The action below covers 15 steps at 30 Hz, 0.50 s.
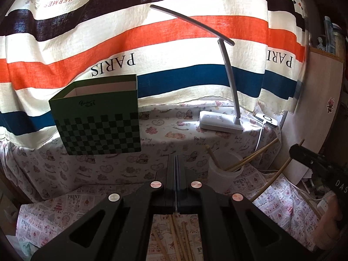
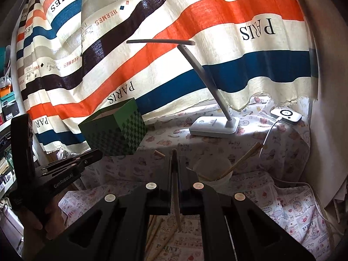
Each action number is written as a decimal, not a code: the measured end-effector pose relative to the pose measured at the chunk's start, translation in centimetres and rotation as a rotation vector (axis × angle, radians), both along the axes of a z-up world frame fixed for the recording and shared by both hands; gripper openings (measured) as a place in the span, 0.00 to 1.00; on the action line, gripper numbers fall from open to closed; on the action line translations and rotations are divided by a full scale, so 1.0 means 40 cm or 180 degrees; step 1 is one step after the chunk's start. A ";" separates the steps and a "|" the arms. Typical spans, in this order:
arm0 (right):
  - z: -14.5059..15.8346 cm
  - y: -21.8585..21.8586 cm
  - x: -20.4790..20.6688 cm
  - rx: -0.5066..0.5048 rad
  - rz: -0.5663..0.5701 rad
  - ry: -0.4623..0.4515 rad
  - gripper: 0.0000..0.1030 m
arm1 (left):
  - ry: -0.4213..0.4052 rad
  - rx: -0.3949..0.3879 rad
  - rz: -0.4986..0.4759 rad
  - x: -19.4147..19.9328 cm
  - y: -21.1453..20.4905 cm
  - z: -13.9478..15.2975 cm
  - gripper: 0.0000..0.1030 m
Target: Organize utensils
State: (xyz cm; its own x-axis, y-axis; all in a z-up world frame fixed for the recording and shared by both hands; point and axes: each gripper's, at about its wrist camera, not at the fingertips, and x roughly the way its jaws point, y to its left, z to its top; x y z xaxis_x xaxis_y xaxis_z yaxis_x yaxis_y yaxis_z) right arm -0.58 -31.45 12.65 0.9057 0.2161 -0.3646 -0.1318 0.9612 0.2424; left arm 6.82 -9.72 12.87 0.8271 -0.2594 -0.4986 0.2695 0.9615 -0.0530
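A white cup (image 1: 224, 169) stands on the patterned cloth and holds several wooden chopsticks (image 1: 252, 156); it also shows in the right wrist view (image 2: 214, 175). My left gripper (image 1: 175, 161) is shut and empty, just left of the cup. Loose chopsticks (image 1: 176, 237) lie on the cloth below it. My right gripper (image 2: 174, 158) is shut on a single chopstick (image 2: 176, 206), held upright left of the cup. More loose chopsticks (image 2: 156, 232) lie under it. The right gripper shows at the right edge of the left wrist view (image 1: 304, 154) with its chopstick (image 1: 271, 180).
A green checkered box (image 1: 97, 117) stands open at the back left. A white desk lamp (image 1: 219, 124) and a white charger with cable (image 1: 268, 121) sit at the back right. A striped curtain hangs behind. A wall lies to the right.
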 end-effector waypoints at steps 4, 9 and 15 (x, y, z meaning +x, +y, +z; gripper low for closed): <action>0.011 0.002 -0.005 -0.0023 -0.0030 -0.0046 0.05 | 0.0142 0.0032 0.0078 0.010 0.021 -0.041 0.21; 0.005 0.009 -0.023 -0.0115 -0.0077 -0.0176 0.05 | 0.0366 0.0141 0.0133 0.022 0.036 -0.106 0.45; -0.025 0.016 -0.035 -0.0205 -0.0115 -0.0252 0.05 | 0.0749 0.0218 0.0249 0.061 0.065 -0.209 0.74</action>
State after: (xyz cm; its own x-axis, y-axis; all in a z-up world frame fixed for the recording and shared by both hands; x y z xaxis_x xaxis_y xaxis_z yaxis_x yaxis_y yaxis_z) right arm -1.96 -30.83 11.65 0.9390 0.1613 -0.3037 -0.1132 0.9789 0.1702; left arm 9.24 -7.13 4.52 0.7024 -0.1582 -0.6940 0.1820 0.9825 -0.0397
